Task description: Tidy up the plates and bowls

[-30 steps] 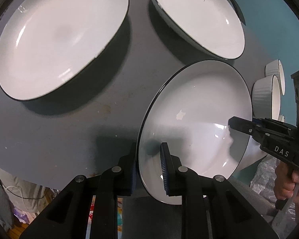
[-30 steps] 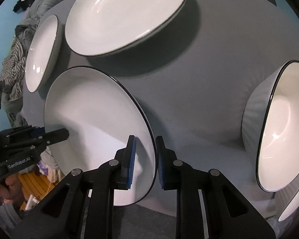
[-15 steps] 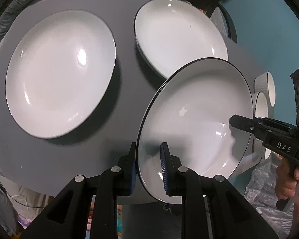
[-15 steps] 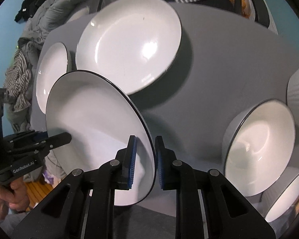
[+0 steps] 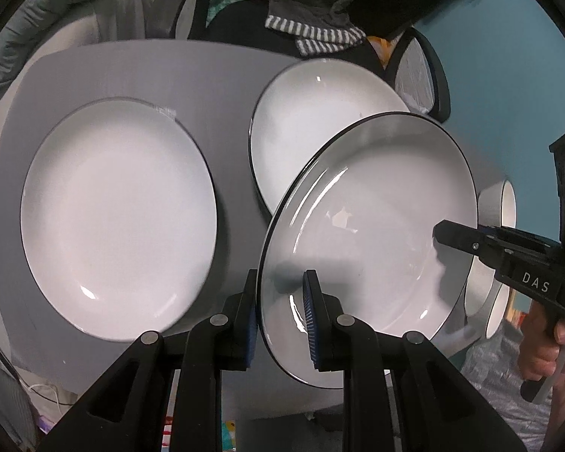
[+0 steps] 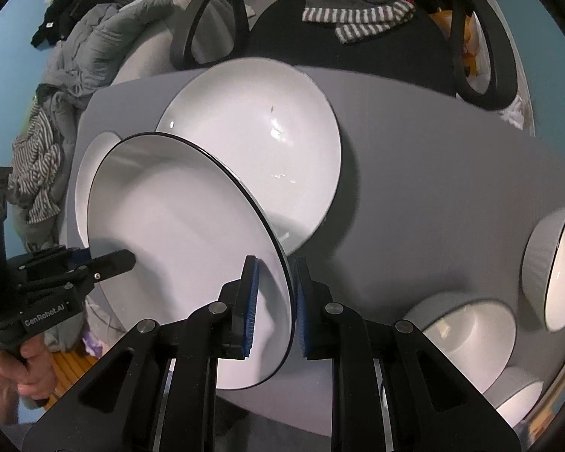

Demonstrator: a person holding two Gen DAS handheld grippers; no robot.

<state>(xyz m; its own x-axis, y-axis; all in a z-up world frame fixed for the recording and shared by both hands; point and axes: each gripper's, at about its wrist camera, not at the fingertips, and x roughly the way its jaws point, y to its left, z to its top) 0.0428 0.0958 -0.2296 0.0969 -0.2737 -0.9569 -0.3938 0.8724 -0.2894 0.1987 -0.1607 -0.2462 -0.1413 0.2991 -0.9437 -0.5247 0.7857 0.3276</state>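
A white plate with a dark rim [image 5: 376, 233] hangs tilted above the grey table [image 5: 229, 86], held from both sides. My left gripper [image 5: 280, 282] is shut on its left rim. My right gripper [image 6: 277, 278] is shut on the opposite rim of the same plate [image 6: 177, 233]. Two more white plates lie flat on the table: a large plate [image 5: 116, 218] at the left and a middle plate [image 5: 312, 120], which the held one partly covers. In the right wrist view the middle plate [image 6: 260, 150] lies just behind the held one.
Three white ribbed bowls [image 6: 557, 271] [image 6: 471, 339] [image 6: 519, 399] stand at the table's right end. A black chair [image 6: 320, 30] draped with clothes stands behind the table. A pile of clothing [image 6: 75, 56] lies at the far left. A hand [image 5: 542, 354] grips the right tool.
Both grippers have risen with the plate between them, and it now overlaps the middle plate. The table looks farther away, and the chair behind it has come into view.
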